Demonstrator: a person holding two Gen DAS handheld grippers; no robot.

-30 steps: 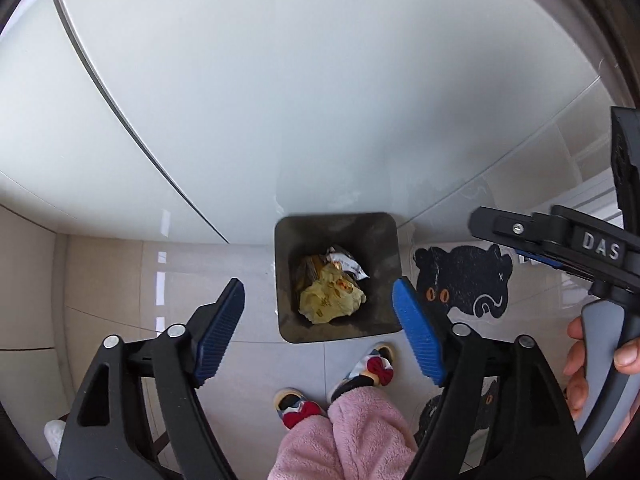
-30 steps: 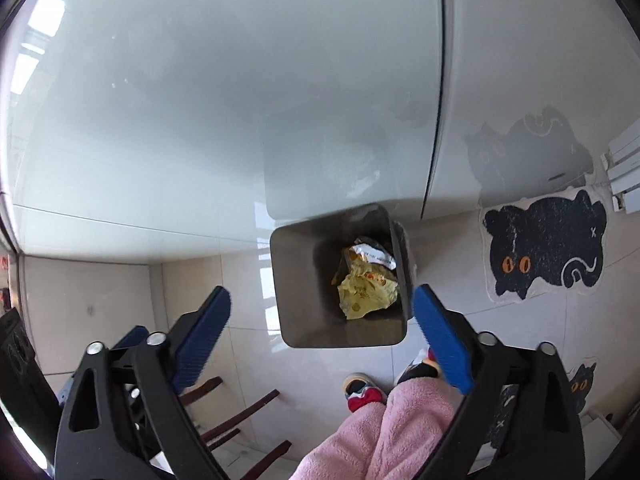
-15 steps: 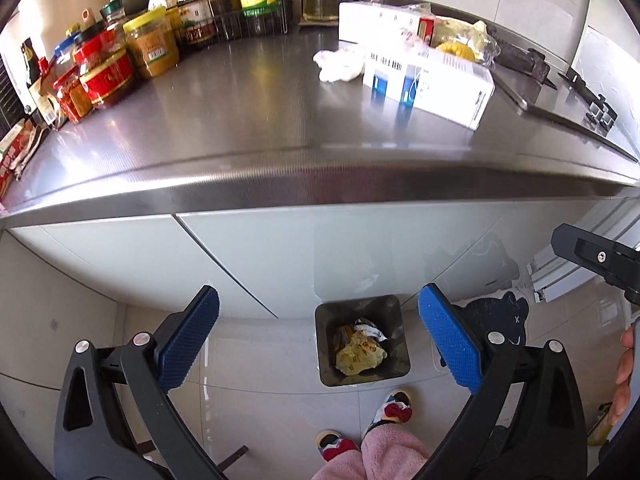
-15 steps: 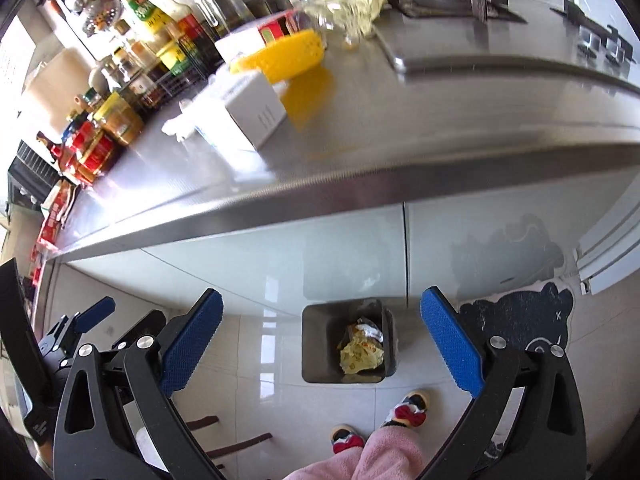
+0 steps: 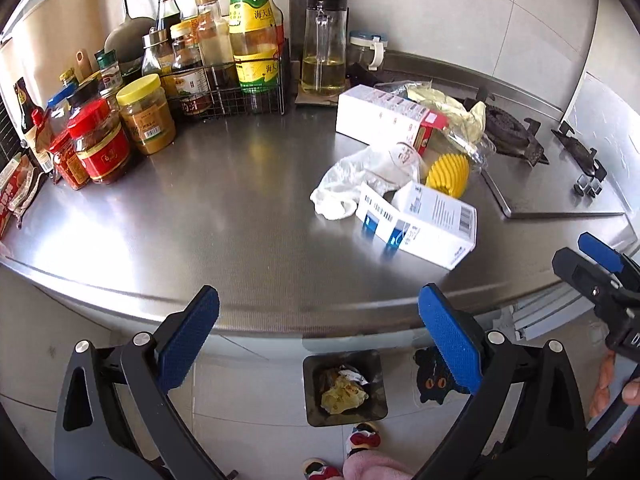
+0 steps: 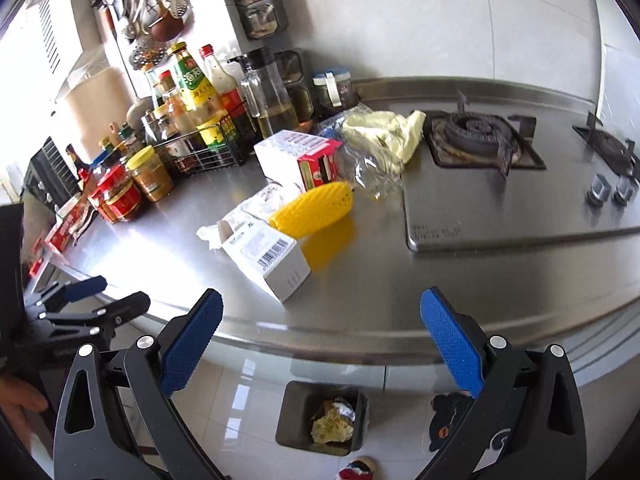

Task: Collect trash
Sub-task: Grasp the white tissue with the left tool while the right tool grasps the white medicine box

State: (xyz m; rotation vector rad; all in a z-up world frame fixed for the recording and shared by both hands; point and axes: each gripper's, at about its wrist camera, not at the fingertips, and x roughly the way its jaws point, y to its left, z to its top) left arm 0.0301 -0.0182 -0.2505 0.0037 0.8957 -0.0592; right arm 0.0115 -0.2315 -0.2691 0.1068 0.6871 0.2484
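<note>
A dark bin (image 5: 312, 384) stands on the floor below the counter edge, with crumpled wrappers (image 5: 344, 394) inside; it also shows in the right wrist view (image 6: 292, 416). On the steel counter lie a white box with blue print (image 5: 424, 224), a crumpled white tissue (image 5: 352, 184), a yellow ribbed object (image 5: 448, 174), a red and white carton (image 5: 384, 118), clear plastic wrap (image 6: 372, 168) and a pale yellow bag (image 6: 384, 132). My left gripper (image 5: 318, 336) is open and empty above the counter edge. My right gripper (image 6: 322, 336) is open and empty too.
Sauce bottles and jars (image 5: 168, 80) crowd the counter's back left, some in a wire rack (image 5: 232, 96). A gas hob (image 6: 480, 140) lies at the right. A black cat mat (image 5: 430, 376) lies on the floor by the bin.
Both grippers have risen from over the bin to above the counter edge. The view now takes in the countertop and its trash. Both stay open and empty.
</note>
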